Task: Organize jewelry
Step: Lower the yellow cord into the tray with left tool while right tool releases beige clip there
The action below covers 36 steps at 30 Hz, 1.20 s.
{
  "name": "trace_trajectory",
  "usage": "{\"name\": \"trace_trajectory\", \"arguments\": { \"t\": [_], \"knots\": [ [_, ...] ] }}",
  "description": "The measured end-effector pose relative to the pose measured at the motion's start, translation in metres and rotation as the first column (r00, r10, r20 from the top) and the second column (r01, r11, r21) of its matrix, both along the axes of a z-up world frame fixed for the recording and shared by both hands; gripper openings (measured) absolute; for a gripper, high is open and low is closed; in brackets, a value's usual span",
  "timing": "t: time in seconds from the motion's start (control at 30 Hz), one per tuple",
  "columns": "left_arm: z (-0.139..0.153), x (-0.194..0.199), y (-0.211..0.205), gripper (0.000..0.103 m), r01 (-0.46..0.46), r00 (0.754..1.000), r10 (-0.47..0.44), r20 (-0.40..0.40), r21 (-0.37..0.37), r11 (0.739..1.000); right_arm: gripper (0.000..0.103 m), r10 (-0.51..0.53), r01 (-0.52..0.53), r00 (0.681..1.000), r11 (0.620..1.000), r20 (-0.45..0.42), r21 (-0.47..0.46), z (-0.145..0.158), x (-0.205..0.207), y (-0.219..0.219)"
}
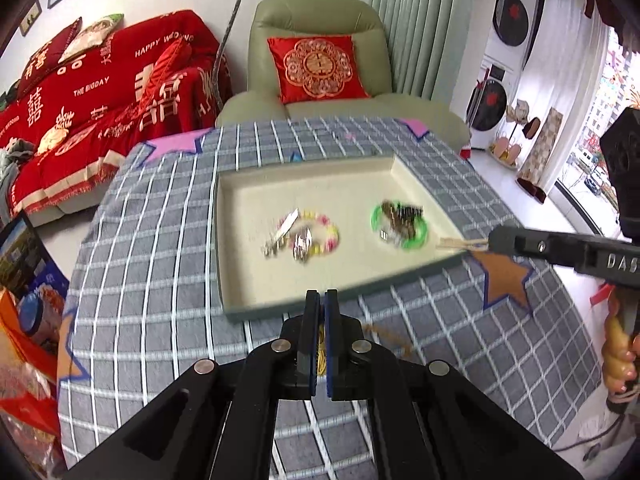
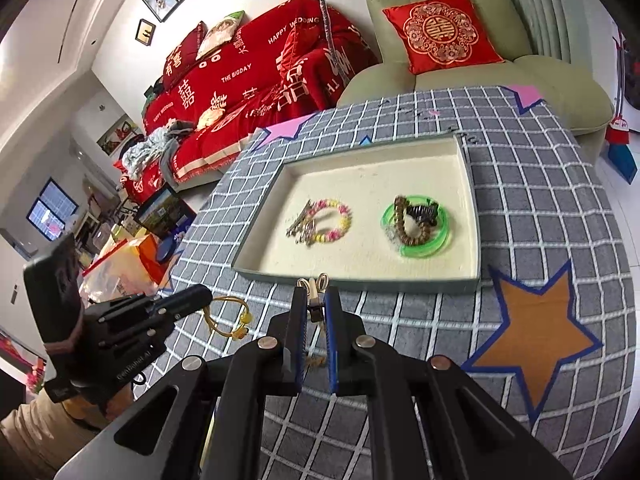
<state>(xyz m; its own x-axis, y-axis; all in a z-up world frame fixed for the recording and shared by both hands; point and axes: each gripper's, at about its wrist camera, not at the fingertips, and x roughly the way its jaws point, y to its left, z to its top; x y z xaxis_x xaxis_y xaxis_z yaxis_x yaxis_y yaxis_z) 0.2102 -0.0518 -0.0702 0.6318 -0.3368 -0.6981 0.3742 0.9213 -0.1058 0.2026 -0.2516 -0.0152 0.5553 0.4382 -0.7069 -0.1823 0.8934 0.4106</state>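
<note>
A cream tray (image 1: 224, 240) (image 2: 256, 240) lies on the checked tablecloth. It holds a pink-and-yellow bead bracelet (image 1: 326, 232) (image 2: 340, 220) with silver clips. To the right of that lies a green bangle (image 1: 416, 240) (image 2: 424, 248) with brown beads and a dark claw clip. My left gripper (image 1: 322, 294) (image 2: 204, 294) is shut on a yellow cord bracelet (image 1: 321, 344) (image 2: 230, 320), which hangs above the cloth left of the tray. My right gripper (image 2: 315, 294) (image 1: 490, 240) is shut on a beige hair clip (image 2: 316, 284) (image 1: 460, 245) at the tray's near edge.
The grey checked tablecloth (image 2: 520, 208) has an orange star patch (image 2: 536, 336) on the right and pink stars at the back. Behind the table are a green armchair (image 1: 316, 12) and a red-covered sofa (image 1: 100, 92). Bags and boxes (image 1: 28, 312) stand left of the table.
</note>
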Motion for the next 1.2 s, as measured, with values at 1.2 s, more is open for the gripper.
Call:
{"name": "trace_trajectory", "arguments": {
  "t": [1.2],
  "knots": [
    [-0.021, 0.11, -0.019, 0.014, -0.087, 0.993, 0.092, -0.078, 0.067, 0.994, 0.009, -0.019, 0.012, 0.996, 0.997, -0.088, -0.081, -0.08, 0.112, 0.028]
  ]
}}
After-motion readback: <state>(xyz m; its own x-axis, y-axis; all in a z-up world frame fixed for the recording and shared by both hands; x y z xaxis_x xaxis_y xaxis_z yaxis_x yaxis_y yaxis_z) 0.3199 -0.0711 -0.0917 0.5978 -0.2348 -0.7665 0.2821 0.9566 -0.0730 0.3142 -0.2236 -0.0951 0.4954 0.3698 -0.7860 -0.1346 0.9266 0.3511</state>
